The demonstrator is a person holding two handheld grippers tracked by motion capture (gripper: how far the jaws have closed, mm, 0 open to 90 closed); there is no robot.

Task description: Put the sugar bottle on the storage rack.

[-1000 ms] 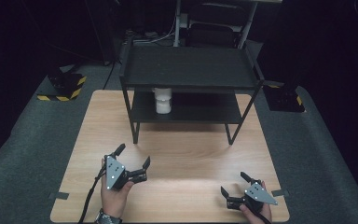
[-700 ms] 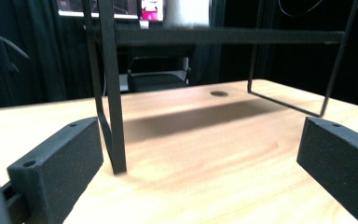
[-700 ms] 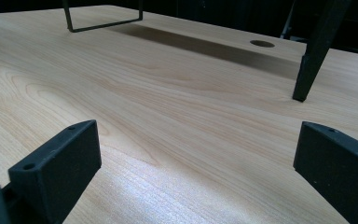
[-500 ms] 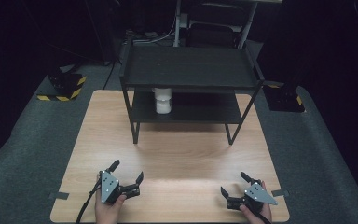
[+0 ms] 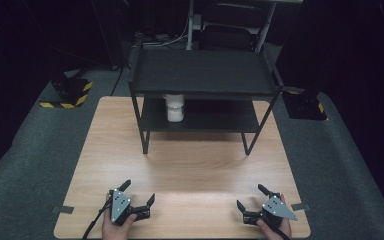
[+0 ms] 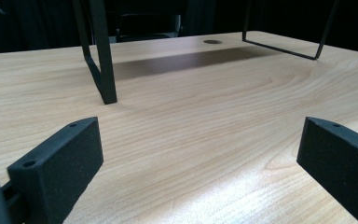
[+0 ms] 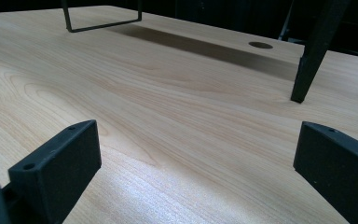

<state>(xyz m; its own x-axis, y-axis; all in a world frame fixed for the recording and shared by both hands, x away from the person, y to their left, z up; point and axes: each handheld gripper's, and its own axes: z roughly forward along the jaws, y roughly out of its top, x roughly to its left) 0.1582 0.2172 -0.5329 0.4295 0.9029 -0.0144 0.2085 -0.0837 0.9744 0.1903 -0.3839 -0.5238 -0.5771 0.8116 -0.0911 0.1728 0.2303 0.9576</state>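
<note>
Wooden table (image 5: 190, 170): pale grain, bare between the grippers and the black shelf rack (image 5: 202, 75) standing at its far half.
Left gripper (image 5: 137, 197): rested low at the near left edge, held in a hand; jaws are spread wide with nothing between them, as seen in the left gripper view (image 6: 200, 154).
Right gripper (image 5: 255, 197): set at the near right edge; jaws likewise parted and empty, seen also in the right gripper view (image 7: 196, 154).
White jar (image 5: 175, 107): placed upright on the lower shelf, toward its left end, under the top shelf, well apart from both grippers.
Jar contents: cannot be told; a white lid or upper band is seen, the inside is hidden.
Top shelf: nothing is seen on it.
Step in hand: judged to be a rest pose with no reach begun.
Doing it well: the jar is best approached level from the front, below the top shelf, jaws kept wide and clear of the left leg (image 6: 98, 56).
</note>
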